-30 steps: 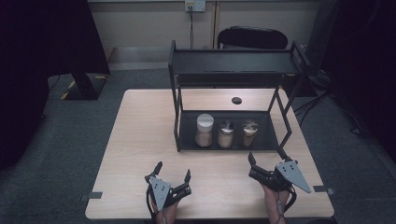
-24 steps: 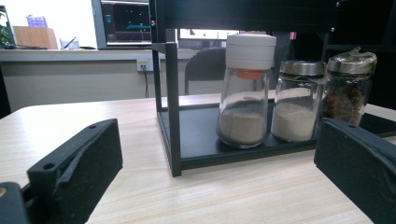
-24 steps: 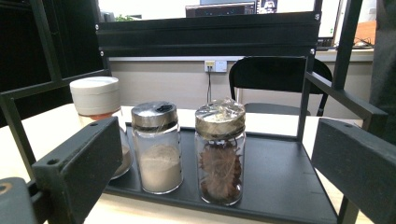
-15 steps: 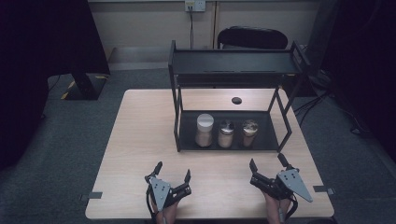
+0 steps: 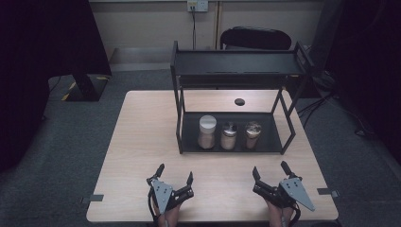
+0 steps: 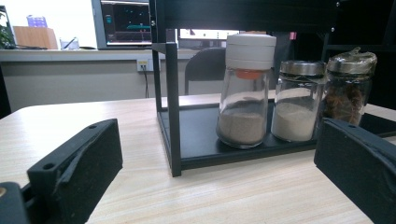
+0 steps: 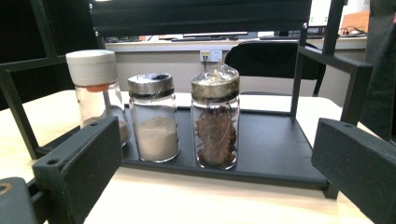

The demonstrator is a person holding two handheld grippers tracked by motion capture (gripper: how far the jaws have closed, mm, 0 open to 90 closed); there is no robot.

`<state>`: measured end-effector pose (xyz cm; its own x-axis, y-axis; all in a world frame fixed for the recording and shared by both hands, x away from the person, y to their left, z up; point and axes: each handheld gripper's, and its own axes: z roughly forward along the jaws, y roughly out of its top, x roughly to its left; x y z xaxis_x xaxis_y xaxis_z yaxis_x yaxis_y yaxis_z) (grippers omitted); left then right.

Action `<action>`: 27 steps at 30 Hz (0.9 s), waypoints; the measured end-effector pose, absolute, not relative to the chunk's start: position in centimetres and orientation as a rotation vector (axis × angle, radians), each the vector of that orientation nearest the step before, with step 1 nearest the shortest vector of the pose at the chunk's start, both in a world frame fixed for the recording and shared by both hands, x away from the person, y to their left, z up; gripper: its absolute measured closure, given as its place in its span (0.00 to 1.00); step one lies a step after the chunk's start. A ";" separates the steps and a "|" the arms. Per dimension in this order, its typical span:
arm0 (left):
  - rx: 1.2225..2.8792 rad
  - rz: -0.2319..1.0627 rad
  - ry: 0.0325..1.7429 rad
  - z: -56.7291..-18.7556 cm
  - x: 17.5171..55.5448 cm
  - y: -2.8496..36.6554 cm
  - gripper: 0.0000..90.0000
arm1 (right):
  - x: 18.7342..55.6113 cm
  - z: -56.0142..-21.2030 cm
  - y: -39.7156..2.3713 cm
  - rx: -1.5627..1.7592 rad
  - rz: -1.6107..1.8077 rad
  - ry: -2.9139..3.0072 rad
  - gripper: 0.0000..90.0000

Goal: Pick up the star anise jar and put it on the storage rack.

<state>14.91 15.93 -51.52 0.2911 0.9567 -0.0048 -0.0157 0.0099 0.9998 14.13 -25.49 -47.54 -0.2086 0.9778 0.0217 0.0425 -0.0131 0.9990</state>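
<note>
Left gripper and right gripper are held low in the frame, jaws apart, nothing gripped. Three jars are seen mid-frame on the rack's bottom shelf.

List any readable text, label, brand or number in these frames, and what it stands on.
None can be read.
The three jars on the rack's lower shelf carry no visible labels.
The monitor behind the table shows coloured lines too small and blurred to read.
</note>
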 end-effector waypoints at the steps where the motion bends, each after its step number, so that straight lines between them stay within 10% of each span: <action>1: 1.317 0.992 0.981 -51.5 14.9 15.9 0.01 | 14.1 -47.7 -25.5 1.148 1.358 1.387 0.01; 27: 1.317 0.992 0.981 -51.5 14.9 15.9 0.01 | 14.1 -49.4 -25.0 1.145 1.342 1.425 0.01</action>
